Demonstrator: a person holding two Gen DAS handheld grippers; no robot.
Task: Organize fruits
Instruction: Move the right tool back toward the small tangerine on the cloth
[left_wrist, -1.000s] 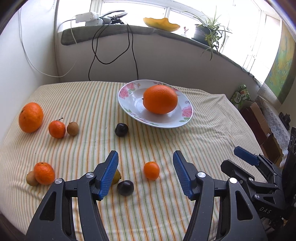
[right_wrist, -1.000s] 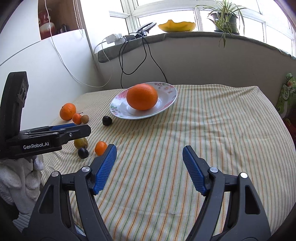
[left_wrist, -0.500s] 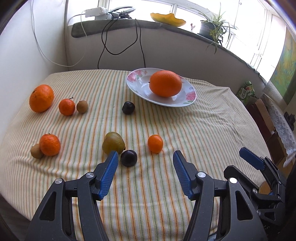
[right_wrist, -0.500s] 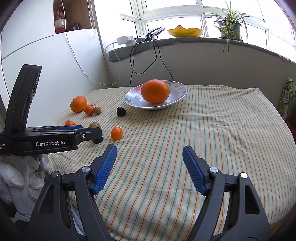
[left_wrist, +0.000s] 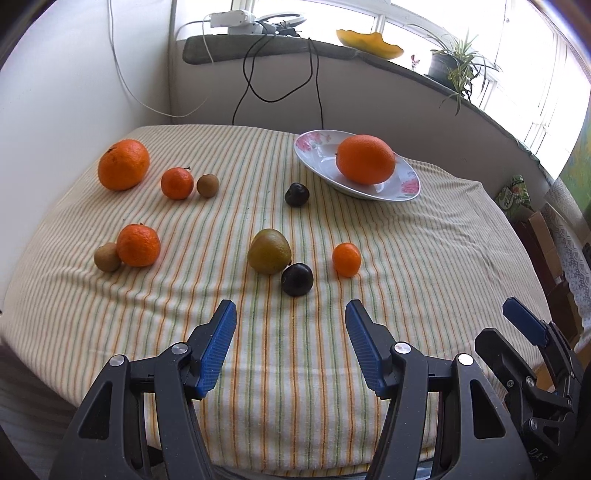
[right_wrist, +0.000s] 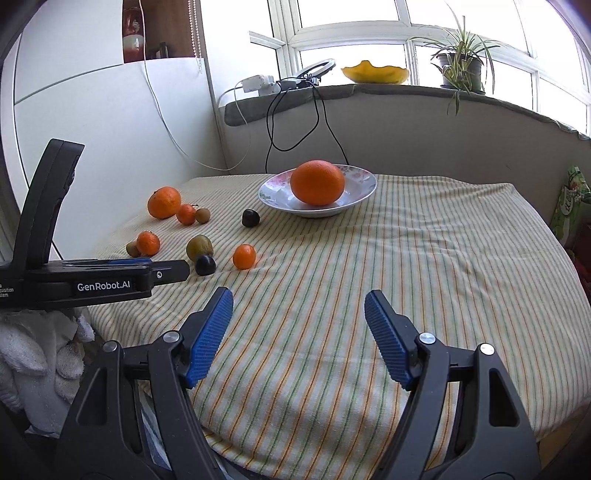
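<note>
A flowered plate (left_wrist: 406, 184) (right_wrist: 360, 186) at the far side of the table holds one big orange (left_wrist: 365, 158) (right_wrist: 317, 182). Loose on the striped cloth lie a large orange (left_wrist: 123, 164), several mandarins (left_wrist: 346, 259), a green-brown pear (left_wrist: 268, 251), two dark plums (left_wrist: 297, 279) and small brown fruits (left_wrist: 207, 185). My left gripper (left_wrist: 290, 338) hangs open over the near edge, just short of the front plum. My right gripper (right_wrist: 298, 334) is open and empty over bare cloth, right of the left gripper's body (right_wrist: 92, 280).
A window sill behind the table carries a power strip with cables (left_wrist: 236, 18), a yellow dish (left_wrist: 369, 38) and a potted plant (left_wrist: 454, 66). A white wall (left_wrist: 74, 92) bounds the left side. Boxes and a green packet (left_wrist: 513, 195) stand at the right.
Both grippers have drawn back toward the near edge of the table and risen, so more of the cloth and fruit shows. The pear has come out from behind the left finger. Both stay open.
</note>
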